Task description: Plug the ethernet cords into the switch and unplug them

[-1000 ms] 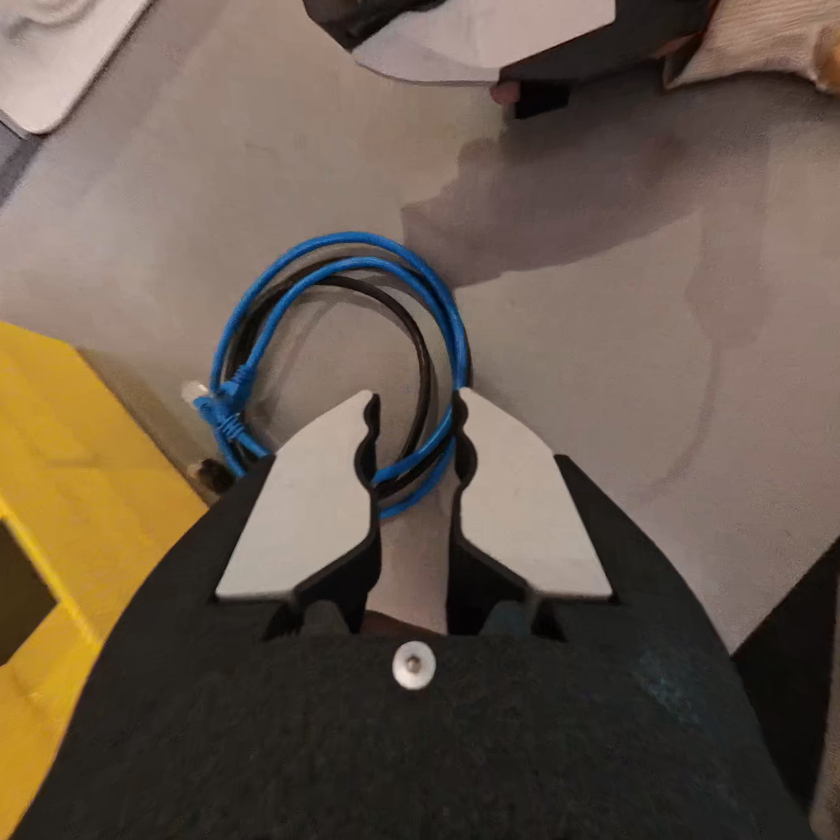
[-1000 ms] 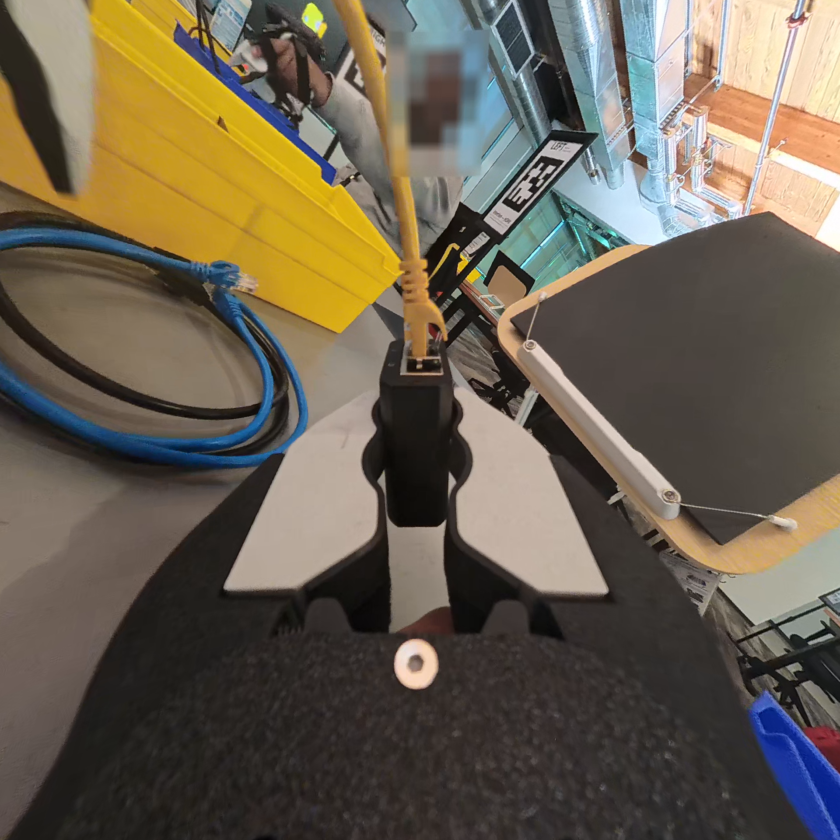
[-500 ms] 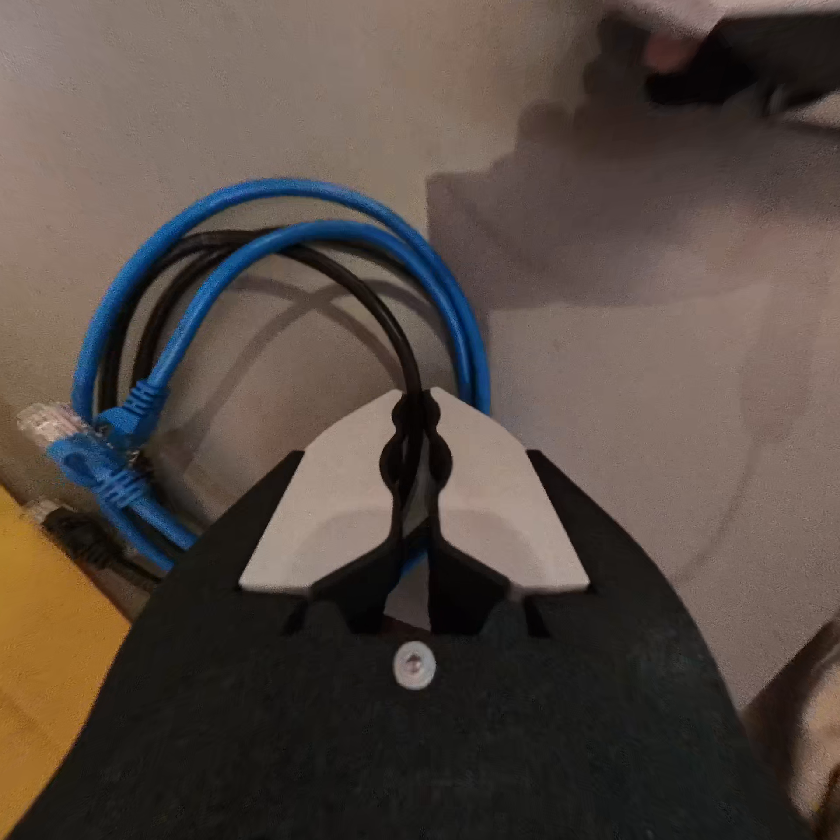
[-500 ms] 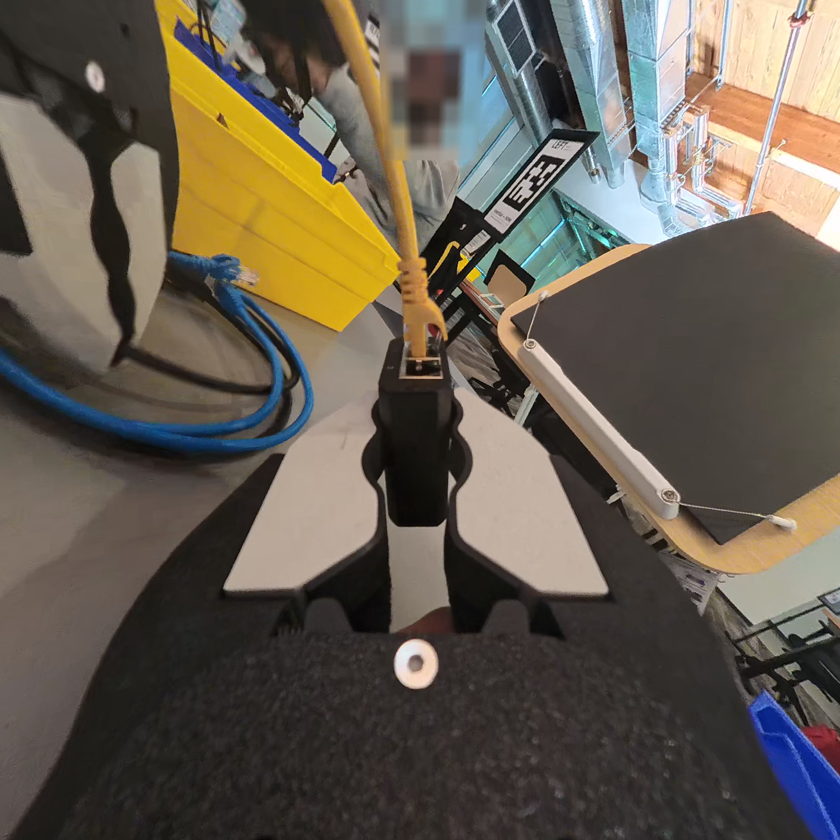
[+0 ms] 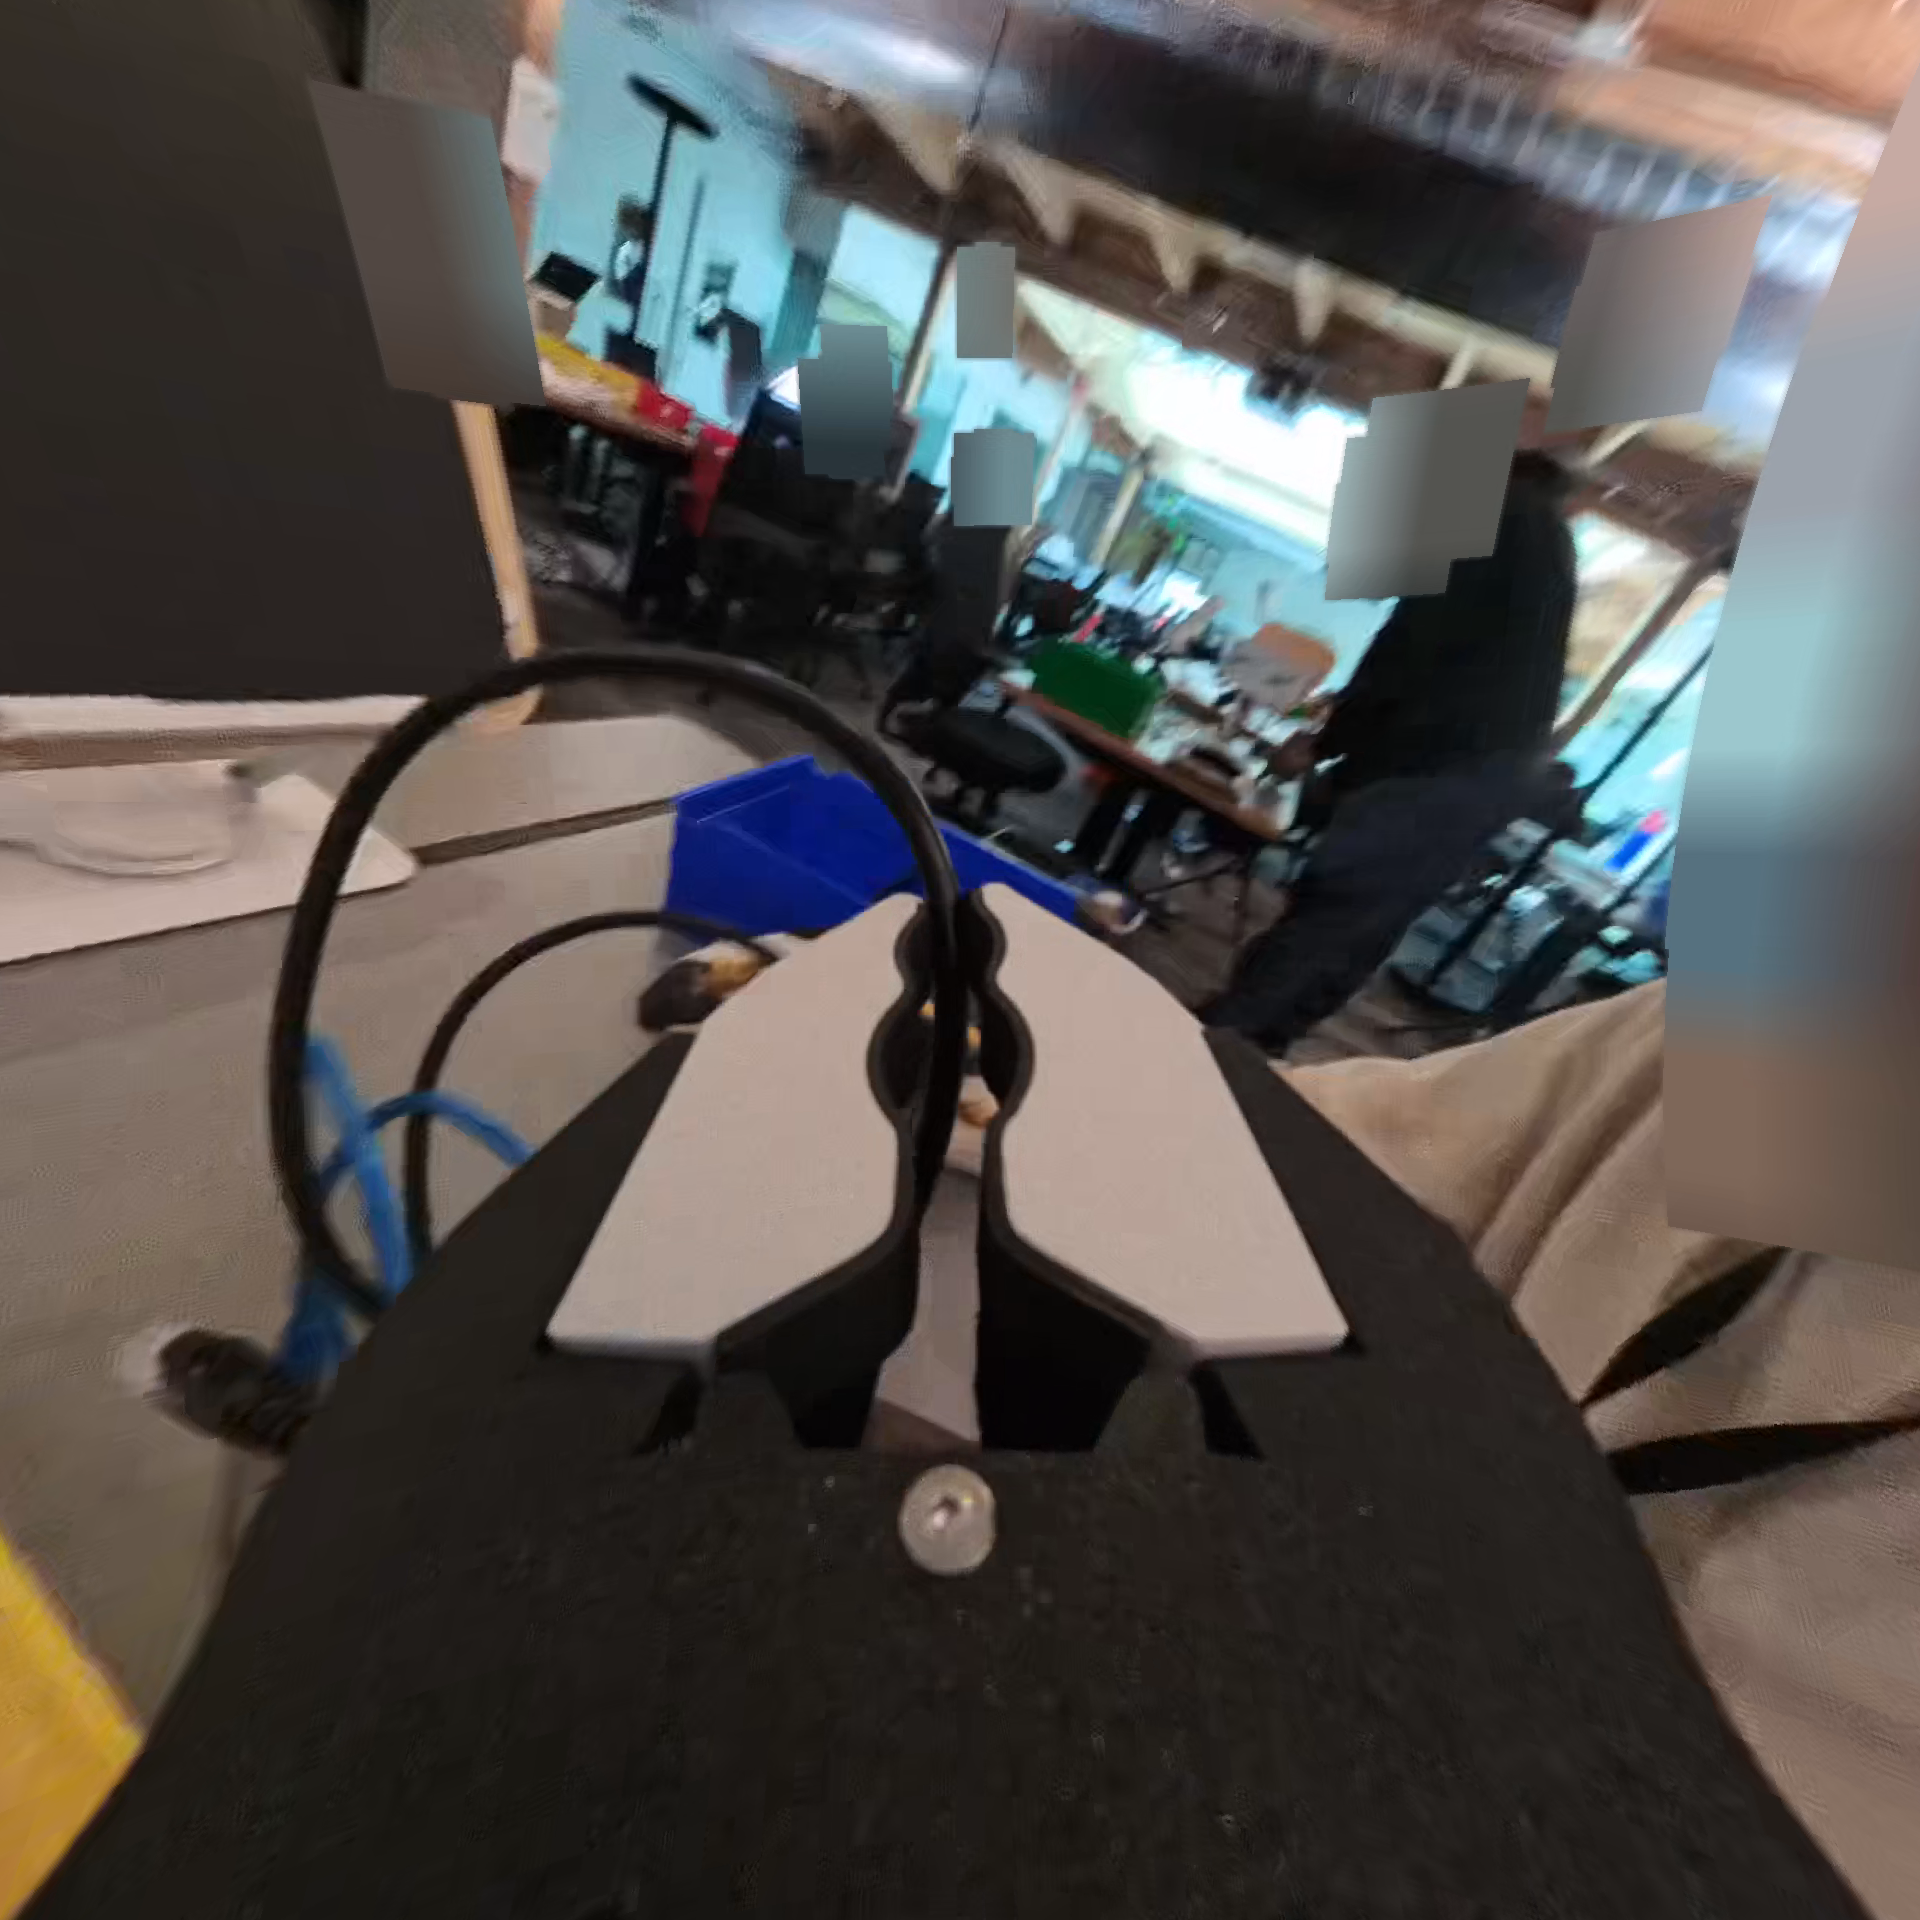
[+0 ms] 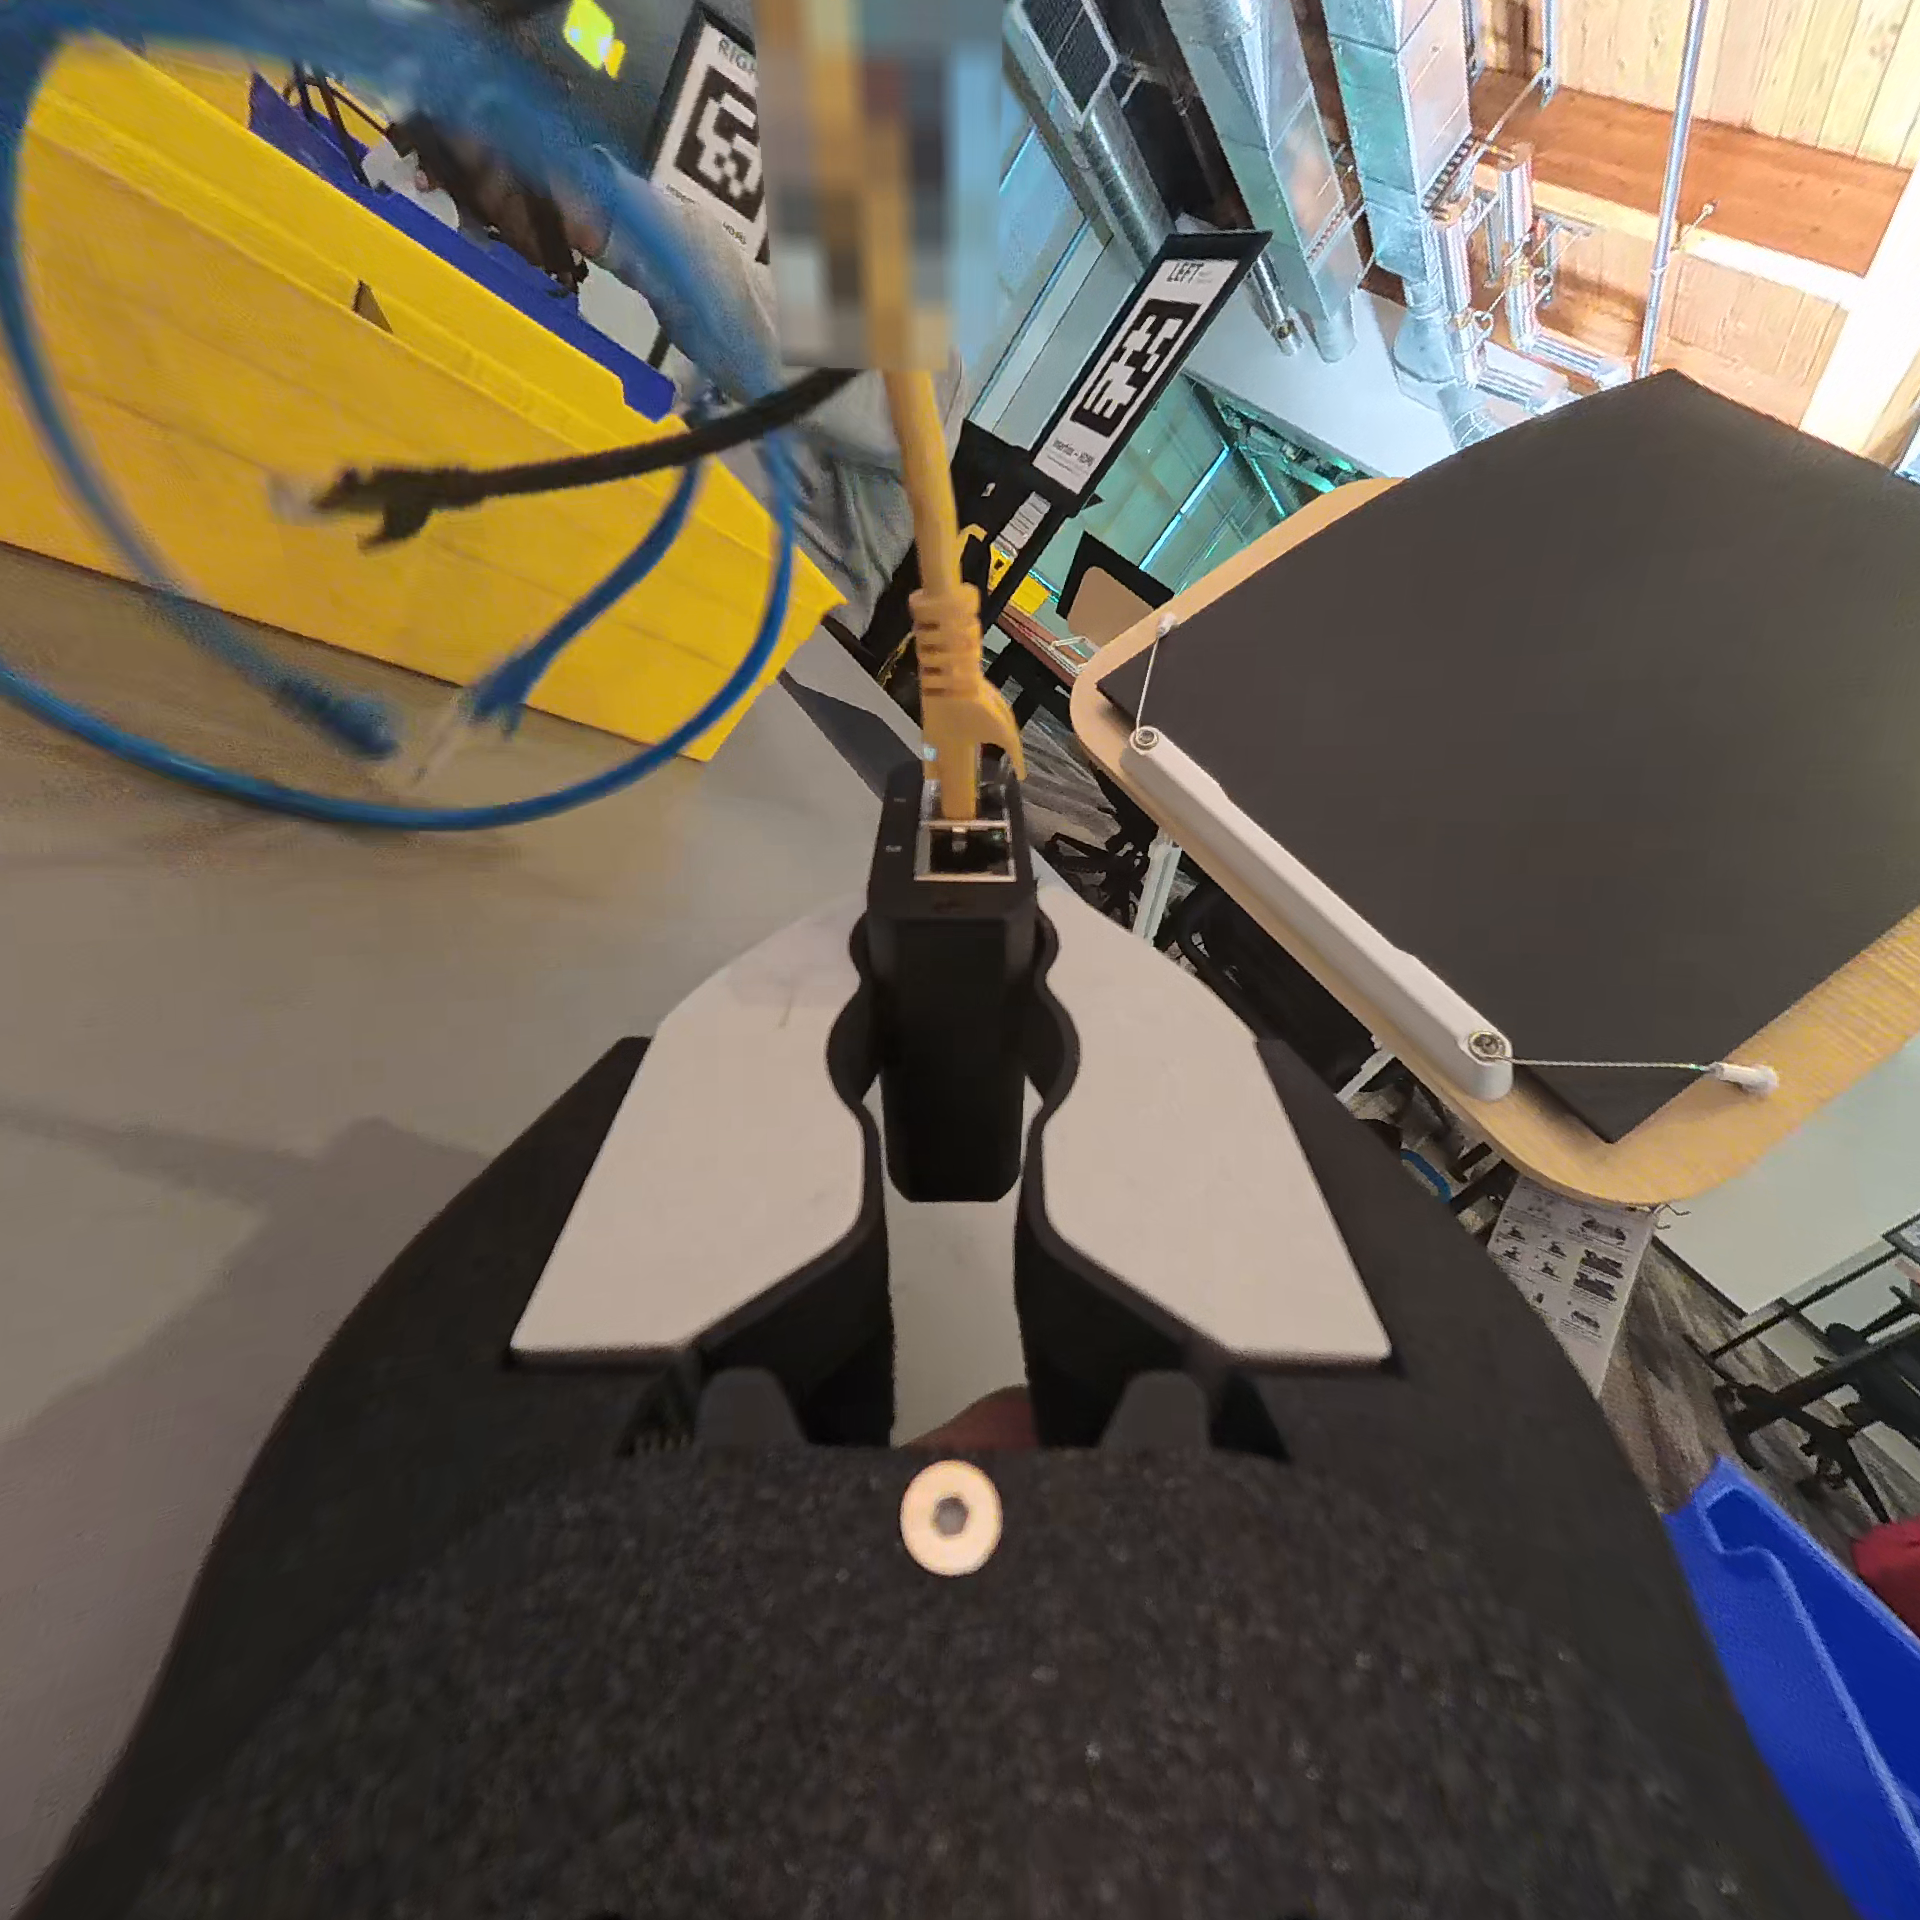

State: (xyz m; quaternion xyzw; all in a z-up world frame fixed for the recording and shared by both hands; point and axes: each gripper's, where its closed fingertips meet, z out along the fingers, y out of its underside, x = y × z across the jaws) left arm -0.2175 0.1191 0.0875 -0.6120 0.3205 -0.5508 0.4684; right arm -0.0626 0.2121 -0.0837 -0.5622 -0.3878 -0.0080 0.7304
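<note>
Left wrist view: left tongs (image 5: 951,935) clamped on black cord (image 5: 312,935), looped above the table (image 5: 156,1143); blue cord (image 5: 353,1174) dangled alongside. Right tongs (image 6: 951,935) clamped on switch (image 6: 951,997), yellow cord (image 6: 940,582) plugged in; yellow bin (image 6: 312,436) behind.

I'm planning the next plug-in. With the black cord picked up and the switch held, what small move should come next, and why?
Probably regrip: the left tool pinches the black cord mid-loop, while its plug dangles free. The right tool holds the switch, one port empty beside the yellow cord.
</note>
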